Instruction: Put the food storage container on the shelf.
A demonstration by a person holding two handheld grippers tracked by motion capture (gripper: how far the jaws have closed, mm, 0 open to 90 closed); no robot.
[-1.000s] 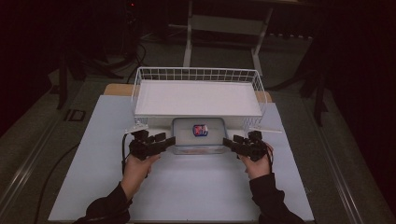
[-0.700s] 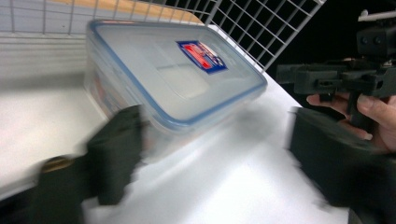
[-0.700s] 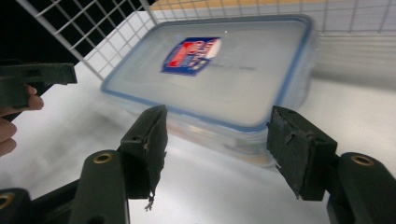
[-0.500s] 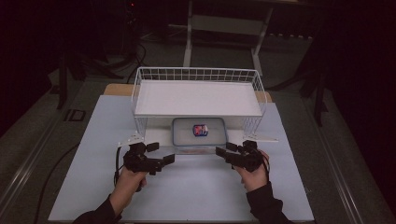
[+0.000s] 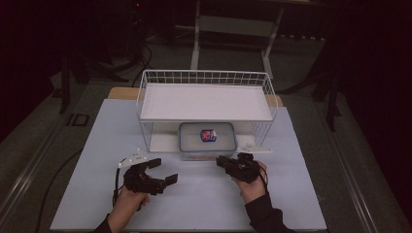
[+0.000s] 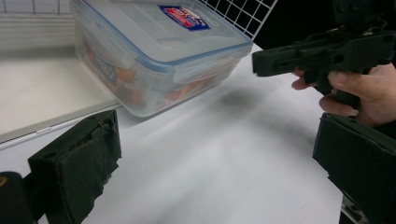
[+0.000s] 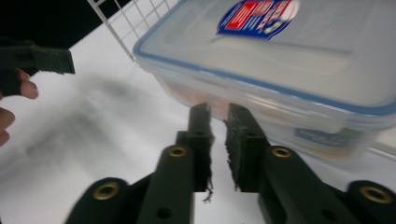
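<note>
— What can be read on the lidded plastic container (image 5: 207, 141)?

— Little. Its lid carries a red and blue sticker (image 5: 209, 135) with white lettering, but the writing is too blurred to make out in either gripper view. Through the clear wall, printed orange and red packets (image 6: 123, 81) show inside; their print is unreadable as well.

— Where does the box sit?

— On the lower level of the white wire rack (image 5: 206, 82), at its front edge, with the near side jutting slightly over the white table (image 5: 204, 199). The lid has a blue rim and is on.

— And the grippers?

— The left gripper (image 5: 162, 171) is held above the table, well to the left of the box and nearer the person. Its jaws are spread wide; in the left gripper view the box shows between them, farther off, with nothing gripped. The right gripper (image 5: 221, 161) is just in front of the box's near right corner. Its jaws stand almost pressed together, only a thin gap between them, pinching nothing, tips close to the box's wall; whether they touch it cannot be told.

— Room to move?

— Bare table lies between the two hands and toward the near edge. The rack's upper shelf (image 5: 206, 101) overhangs the rear part of the box, and wire mesh closes the rack's sides.
</note>
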